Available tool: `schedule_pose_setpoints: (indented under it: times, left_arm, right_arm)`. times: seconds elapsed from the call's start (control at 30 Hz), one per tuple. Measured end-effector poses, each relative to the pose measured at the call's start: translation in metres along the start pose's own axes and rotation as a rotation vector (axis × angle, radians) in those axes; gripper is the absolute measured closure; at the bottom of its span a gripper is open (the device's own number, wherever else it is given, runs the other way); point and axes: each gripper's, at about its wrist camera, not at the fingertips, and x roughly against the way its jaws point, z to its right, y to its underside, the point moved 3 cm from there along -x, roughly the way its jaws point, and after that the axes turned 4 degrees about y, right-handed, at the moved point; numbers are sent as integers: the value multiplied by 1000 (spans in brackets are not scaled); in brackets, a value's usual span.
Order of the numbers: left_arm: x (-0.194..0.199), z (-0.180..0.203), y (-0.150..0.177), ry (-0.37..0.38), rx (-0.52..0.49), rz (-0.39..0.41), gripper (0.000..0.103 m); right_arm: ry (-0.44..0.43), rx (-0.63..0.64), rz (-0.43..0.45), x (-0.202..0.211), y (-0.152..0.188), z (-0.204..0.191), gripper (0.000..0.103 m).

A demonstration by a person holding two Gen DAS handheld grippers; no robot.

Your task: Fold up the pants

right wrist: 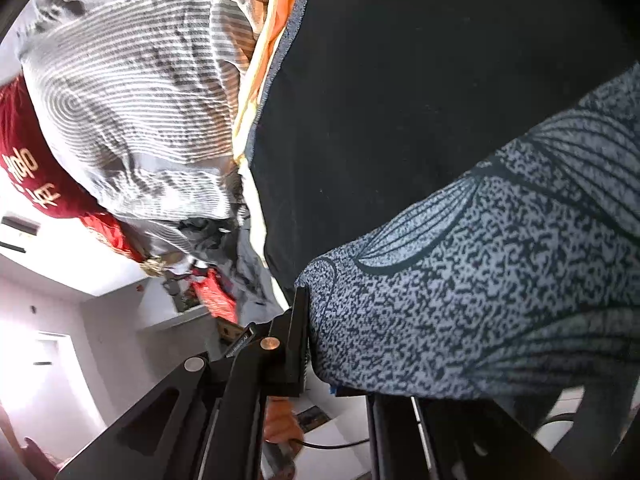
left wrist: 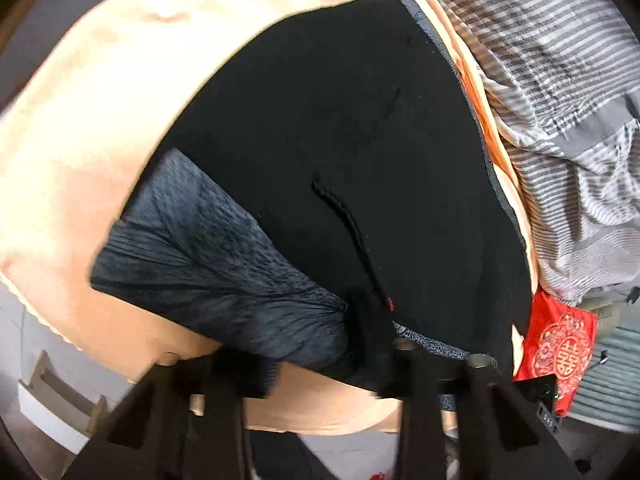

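Observation:
Black pants (left wrist: 340, 160) lie spread on a peach bed sheet (left wrist: 88, 128), with a speckled grey waistband (left wrist: 208, 264) turned out at the near end. A black drawstring (left wrist: 344, 220) lies on the fabric. My left gripper (left wrist: 320, 364) is at the waistband's near edge, with bunched cloth between its black fingers (left wrist: 412, 364). In the right wrist view the pants (right wrist: 420, 100) fill the frame and the grey waistband (right wrist: 480, 280) sits in my right gripper (right wrist: 320, 344), pressed against its left finger (right wrist: 296, 340). The right finger is hidden under the cloth.
A grey and white striped quilt (left wrist: 560, 80) is piled along the pants' right side; it shows in the right wrist view (right wrist: 132, 92) too. A red cloth with a white emblem (left wrist: 560, 352) lies by it. The bed's edge and tiled floor (left wrist: 48, 392) are at lower left.

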Motion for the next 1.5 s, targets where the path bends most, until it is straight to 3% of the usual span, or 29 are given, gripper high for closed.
schedule_pose_setpoints:
  times: [0.17, 0.33, 0.5, 0.67, 0.77, 0.83, 0.87, 0.93, 0.97, 1.0, 1.1, 1.17, 1.2, 1.23, 1.3, 1.5]
  left_arm:
    - [37, 38, -3, -17, -141, 45, 78]
    - [56, 92, -32, 0, -234, 100, 78]
    - [46, 142, -79, -36, -291, 178, 78]
    - [15, 154, -132, -104, -301, 225, 78]
    - [-12, 160, -160, -148, -291, 246, 78]
    - [-31, 161, -178, -192, -271, 258, 74]
    - [-38, 160, -182, -220, -263, 265, 66]
    - [-52, 157, -191, -295, -250, 300, 43]
    - [-55, 155, -194, -342, -240, 317, 24]
    - [-56, 153, -195, -392, -231, 342, 16]
    - [-49, 151, -197, -402, -214, 353, 16]
    - [-40, 152, -193, -416, -221, 359, 16]
    - [-36, 157, -188, -436, -246, 357, 16]
    - [-34, 162, -184, -455, -269, 357, 16]
    - [-28, 174, -170, -494, -328, 365, 16]
    - [-37, 199, -142, -537, -418, 352, 16]
  right_arm:
    - [55, 48, 8, 11, -2, -20, 95]
    - [61, 94, -12, 26, -22, -51, 95]
    - [72, 130, -54, 24, -75, -80, 95]
    - [153, 155, -115, -4, -151, -94, 91]
    - [159, 140, -139, -23, -190, -92, 91]
    - [165, 122, -145, -35, -216, -89, 90]
    - [168, 106, -152, -43, -232, -85, 90]
    - [180, 95, -169, -56, -247, -79, 90]
    - [193, 95, -180, -63, -255, -75, 90]
    - [211, 98, -191, -71, -262, -72, 90]
    - [225, 87, -210, -82, -270, -65, 89]
    - [214, 78, -230, -83, -271, -68, 79]
    - [207, 85, -236, -82, -271, -71, 62]
    - [198, 101, -241, -80, -270, -78, 37]
    - [161, 160, -226, -71, -265, -100, 16]
    - [148, 337, -190, -34, -234, -144, 16]
